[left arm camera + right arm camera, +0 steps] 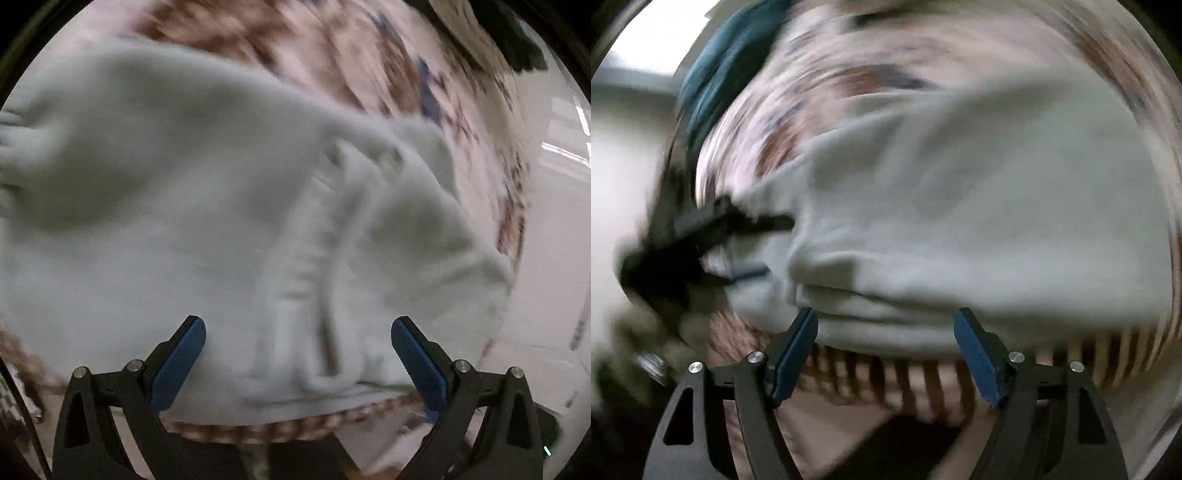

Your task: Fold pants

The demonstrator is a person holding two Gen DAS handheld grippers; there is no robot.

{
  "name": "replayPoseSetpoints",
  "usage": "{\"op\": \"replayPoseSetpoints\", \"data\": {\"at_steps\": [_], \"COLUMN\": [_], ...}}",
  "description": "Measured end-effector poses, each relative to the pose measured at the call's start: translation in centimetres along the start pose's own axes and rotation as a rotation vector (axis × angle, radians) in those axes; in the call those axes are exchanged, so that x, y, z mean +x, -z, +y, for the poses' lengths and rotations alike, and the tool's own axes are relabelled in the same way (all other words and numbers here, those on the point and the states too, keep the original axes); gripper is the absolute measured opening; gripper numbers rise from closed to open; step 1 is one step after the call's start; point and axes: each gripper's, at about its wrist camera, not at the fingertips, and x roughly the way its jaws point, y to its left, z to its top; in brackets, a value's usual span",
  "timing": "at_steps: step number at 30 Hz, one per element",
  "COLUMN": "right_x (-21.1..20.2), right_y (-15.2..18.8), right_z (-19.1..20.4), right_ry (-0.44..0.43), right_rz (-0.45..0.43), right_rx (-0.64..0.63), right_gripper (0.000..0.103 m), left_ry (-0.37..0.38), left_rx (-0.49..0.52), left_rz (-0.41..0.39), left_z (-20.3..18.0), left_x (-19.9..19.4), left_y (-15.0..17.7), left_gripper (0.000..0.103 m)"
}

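Pale grey-green pants (pixel 184 206) lie bunched on a patterned cloth, filling the left wrist view; a ridged seam or waistband fold (pixel 317 280) runs toward me. My left gripper (pixel 298 328) is open and empty just above the pants' near edge. In the right wrist view the same pants (pixel 979 206) lie folded in layers. My right gripper (pixel 885 317) is open and empty at their near edge. The left gripper (pixel 701 240) shows as a dark blur at the pants' left end. Both views are motion-blurred.
The pants rest on a pink, brown and blue patterned cloth (pixel 332 55) with a brown striped border (pixel 923 384). A dark teal garment (pixel 731 62) lies at the far left. White floor (pixel 554 258) lies to the right of the cloth.
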Motion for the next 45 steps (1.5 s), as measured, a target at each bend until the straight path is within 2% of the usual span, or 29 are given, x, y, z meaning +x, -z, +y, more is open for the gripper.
{"op": "replayPoseSetpoints", "data": {"at_steps": [2,4,5,6,7,8,9,10,12,15,17,21,23,26,27,28,29,33,36,39,40,42,43,44,45], "right_x": [0.1,0.1,0.1,0.1,0.1,0.1,0.0,0.0,-0.1,-0.3,-0.5,-0.4,-0.3,0.0,-0.1,0.1,0.0,-1.4,-2.2,-0.6,0.1,0.6,0.6,0.4,-0.1], "right_y": [-0.4,-0.6,-0.5,-0.8,-1.0,-1.0,-1.0,-0.8,-0.1,-0.4,-1.5,-2.3,-2.3,-2.0,-1.7,-1.7,-1.7,-1.5,-1.3,-1.4,-1.6,-2.2,-2.4,-2.4,-2.3], "right_z": [-4.4,-7.7,-8.8,-9.5,-9.9,-9.9,-9.9,-9.7,-8.9,-8.5,-8.6,-8.7,-8.8,-9.2,-9.5,-9.5,-9.5,-8.1,-6.7,-7.0,-7.5,-8.0,-8.0,-7.9,-7.6], "right_ry": [-0.037,-0.053,-0.079,-0.101,-0.116,-0.110,-0.102,-0.102,-0.073,-0.052,-0.070,-0.097,-0.108,-0.110,-0.114,-0.116,-0.110,-0.113,-0.101,-0.044,-0.028,-0.011,0.007,0.013,0.012], "right_rz": [-0.002,-0.037,-0.061,-0.079,-0.097,-0.101,-0.102,-0.102,-0.089,-0.078,-0.073,-0.064,-0.066,-0.061,-0.065,-0.064,-0.066,-0.089,-0.074,-0.012,0.012,0.042,0.067,0.081,0.083], "right_rx": [0.195,0.338,0.383,0.416,0.437,0.436,0.433,0.426,0.396,0.343,0.353,0.397,0.402,0.410,0.415,0.413,0.413,0.371,0.309,0.297,0.315,0.332,0.331,0.331,0.321], "right_gripper": [0.078,0.072,0.063,0.056,0.040,0.027,0.023,0.019,0.017,0.017,0.021,0.023,0.024,0.024,0.024,0.024,0.021,0.015,0.015,0.015,0.017,0.022,0.035,0.053,0.061], "left_ry": [-0.063,-0.144,-0.157,-0.161,-0.165,-0.176,-0.190,-0.211,-0.267,-0.265,-0.236,-0.129,-0.096,-0.110,-0.130,-0.146,-0.157,-0.166,-0.214,-0.243,-0.246,-0.195,-0.171,-0.146,-0.128], "left_rx": [0.013,0.032,0.057,0.069,0.081,0.102,0.115,0.130,0.165,0.143,0.101,0.049,0.056,0.084,0.089,0.098,0.109,0.126,0.146,0.127,0.124,0.095,0.082,0.062,0.049], "left_rz": [0.025,0.003,-0.024,-0.042,-0.055,-0.070,-0.080,-0.084,-0.066,-0.059,-0.072,-0.120,-0.106,-0.063,-0.059,-0.057,-0.038,-0.111,-0.092,-0.043,-0.036,-0.051,-0.062,-0.096,-0.127], "left_z": [-1.2,-2.2,-2.8,-3.2,-3.5,-3.9,-4.1,-4.2,-4.0,-3.9,-4.2,-5.0,-5.6,-6.0,-5.9,-6.0,-6.0,-5.6,-4.6,-3.6,-3.6,-3.7,-3.6,-3.6,-3.4], "left_x": [2.1,3.4,3.5,3.3,3.0,2.5,2.1,1.8,1.8,0.5,-0.9,-3.2,-2.6,0.0,0.7,1.5,2.4,-0.3,-1.0,1.2,1.6,1.0,0.2,-1.1,-2.4], "left_y": [-0.2,-0.2,0.0,0.3,0.7,1.4,2.0,2.7,3.7,4.0,3.8,3.3,3.1,2.3,2.3,2.1,2.0,4.1,5.6,5.4,5.2,4.6,4.4,4.3,4.5], "left_gripper": [0.101,0.078,0.069,0.051,0.035,0.031,0.028,0.028,0.028,0.033,0.035,0.040,0.044,0.043,0.035,0.011,0.010,0.009,0.009,0.010,0.012,0.017,0.021,0.024,0.025]}}
